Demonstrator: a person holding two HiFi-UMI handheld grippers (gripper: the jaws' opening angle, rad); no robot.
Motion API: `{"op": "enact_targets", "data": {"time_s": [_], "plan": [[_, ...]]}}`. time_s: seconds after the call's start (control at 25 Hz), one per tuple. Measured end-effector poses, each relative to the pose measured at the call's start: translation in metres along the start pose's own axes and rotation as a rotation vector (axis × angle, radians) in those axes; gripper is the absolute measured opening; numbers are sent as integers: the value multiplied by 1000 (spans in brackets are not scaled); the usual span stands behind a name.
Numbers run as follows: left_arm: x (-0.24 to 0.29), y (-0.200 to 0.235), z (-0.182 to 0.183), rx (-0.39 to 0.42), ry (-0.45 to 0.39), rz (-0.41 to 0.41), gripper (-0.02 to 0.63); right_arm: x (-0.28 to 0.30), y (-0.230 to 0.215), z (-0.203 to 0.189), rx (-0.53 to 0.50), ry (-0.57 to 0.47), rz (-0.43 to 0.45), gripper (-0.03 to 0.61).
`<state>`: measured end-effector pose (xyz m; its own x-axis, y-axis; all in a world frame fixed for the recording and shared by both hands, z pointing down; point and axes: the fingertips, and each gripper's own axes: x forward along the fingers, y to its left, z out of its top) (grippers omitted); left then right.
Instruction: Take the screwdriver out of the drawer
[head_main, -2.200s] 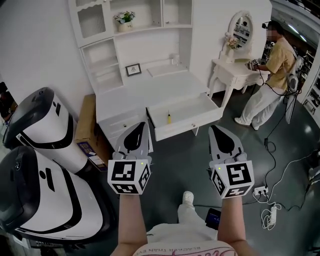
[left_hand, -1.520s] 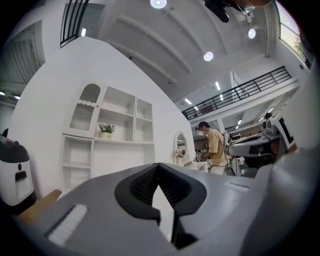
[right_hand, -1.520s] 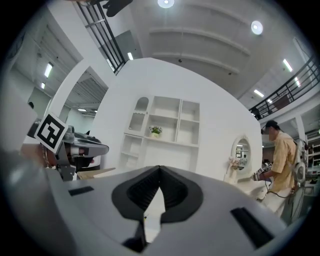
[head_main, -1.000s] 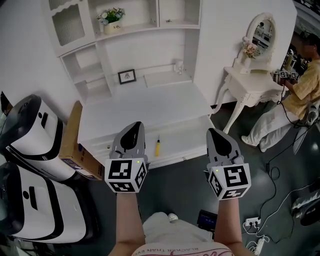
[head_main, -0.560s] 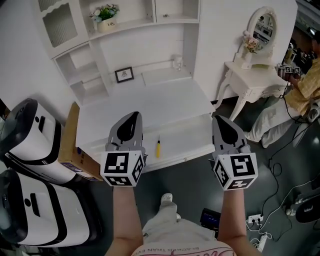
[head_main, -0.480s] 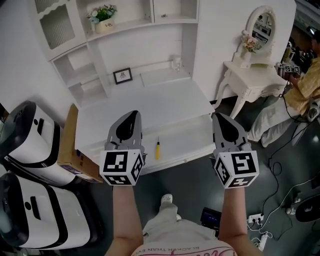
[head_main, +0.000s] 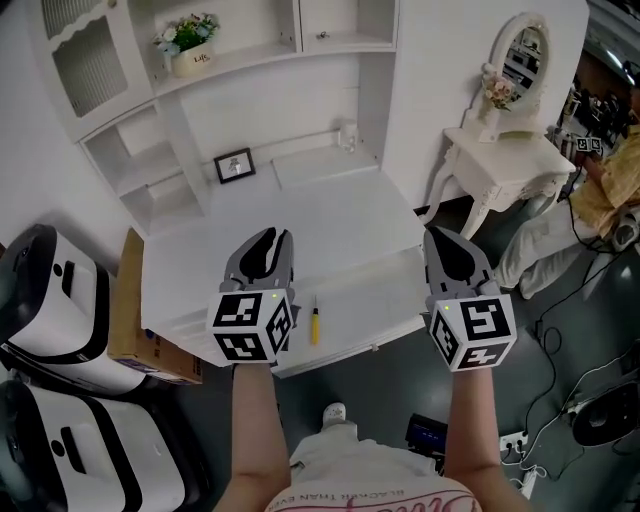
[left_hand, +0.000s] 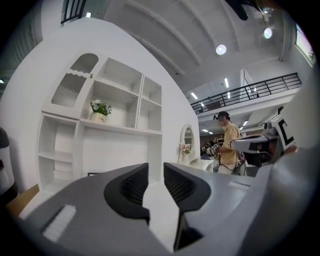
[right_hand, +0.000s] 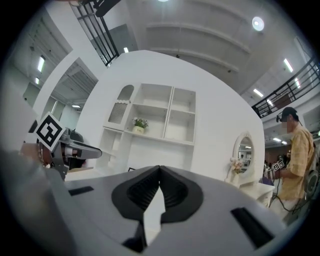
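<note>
Small yellow-handled screwdriver (head_main: 314, 325) lies in open white drawer (head_main: 380, 290), untouched. Left tongs (head_main: 268, 240) over drawer, jaws just opening, empty. Right tongs (head_main: 441, 240) clenched, empty. Grasp and lift-out remain.

Bedroom set inside a hall: white desk (head_main: 300, 215), vanity (head_main: 505, 150).

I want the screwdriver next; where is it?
Head view: the screwdriver lies in the open drawer, just right of the left gripper, whose empty jaws have just been opening.
</note>
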<state>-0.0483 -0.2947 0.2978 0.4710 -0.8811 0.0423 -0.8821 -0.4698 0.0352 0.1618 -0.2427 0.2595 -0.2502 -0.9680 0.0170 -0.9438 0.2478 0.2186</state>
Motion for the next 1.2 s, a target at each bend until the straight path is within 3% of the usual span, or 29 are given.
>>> {"op": "enact_targets", "data": {"time_s": [0.08,0.16,0.4,0.68,1.0,1.2], "plan": [[15,4,-6,-31,19,-23,177,13,-2,-8,1,19,2,6],[27,11,-15,-51,46,-24,240,24,-4,-17,9,42,0,6],[57,33,-52,-95,128,-29,242,55,-6,-43,53,100,-12,6],[79,55,-118,-161,256,-25,241,81,4,-104,90,234,0,6],[88,53,-184,-205,391,-39,241,82,6,-172,195,366,-18,6],[83,46,-219,-286,462,-36,241,74,3,-206,257,437,-39,6]]}}
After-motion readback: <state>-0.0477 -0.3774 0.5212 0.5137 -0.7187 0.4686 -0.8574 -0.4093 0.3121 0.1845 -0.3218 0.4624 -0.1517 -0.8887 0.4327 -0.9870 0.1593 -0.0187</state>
